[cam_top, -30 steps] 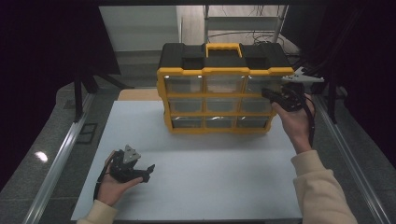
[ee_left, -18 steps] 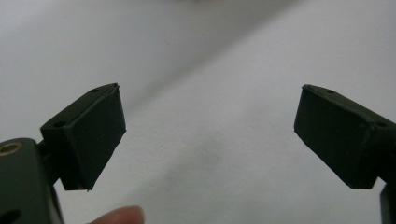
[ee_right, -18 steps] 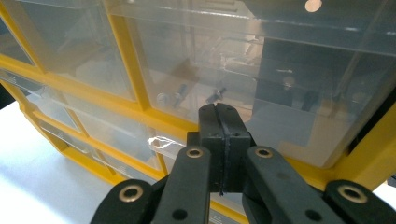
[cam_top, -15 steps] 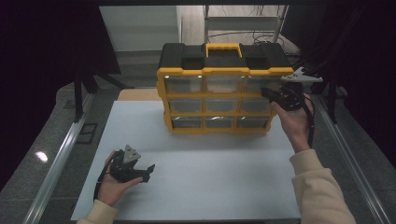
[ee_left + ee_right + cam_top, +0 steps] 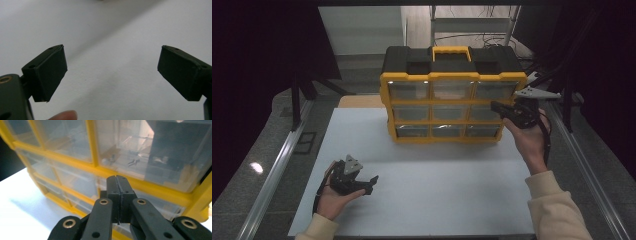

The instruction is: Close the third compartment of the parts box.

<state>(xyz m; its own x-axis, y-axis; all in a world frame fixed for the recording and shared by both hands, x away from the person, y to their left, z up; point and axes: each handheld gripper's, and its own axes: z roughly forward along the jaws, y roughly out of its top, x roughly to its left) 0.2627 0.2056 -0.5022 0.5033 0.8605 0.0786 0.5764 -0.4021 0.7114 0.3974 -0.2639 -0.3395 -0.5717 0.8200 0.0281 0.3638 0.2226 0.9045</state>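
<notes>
Near the front left corner of the white counter (image 5: 427, 185) the left claw (image 5: 371, 184) rests in the person's left hand (image 5: 332, 197), lying low over the bare surface and pointing toward the right. In the left gripper view its two black jaws stand wide apart with nothing but white counter between them, and a fingertip (image 5: 65, 115) shows at the bottom edge.

Toward the back edge of the counter, about midway along it, stands the yellow-framed plastic organiser case with clear drawers and a black lid with a yellow handle (image 5: 447, 100). It is upright, drawer fronts facing the person, three rows of three.

At the case's right edge the right claw (image 5: 495, 106) is held up in the person's right hand (image 5: 527, 137), its tip at the right-hand drawer of the middle row (image 5: 484, 113). In the right gripper view the jaws are pressed flat together with nothing between them, tip right at the yellow crossbar (image 5: 140, 182) under a clear drawer holding small metal parts (image 5: 132, 161). Whether the tip touches the frame cannot be told.
</notes>
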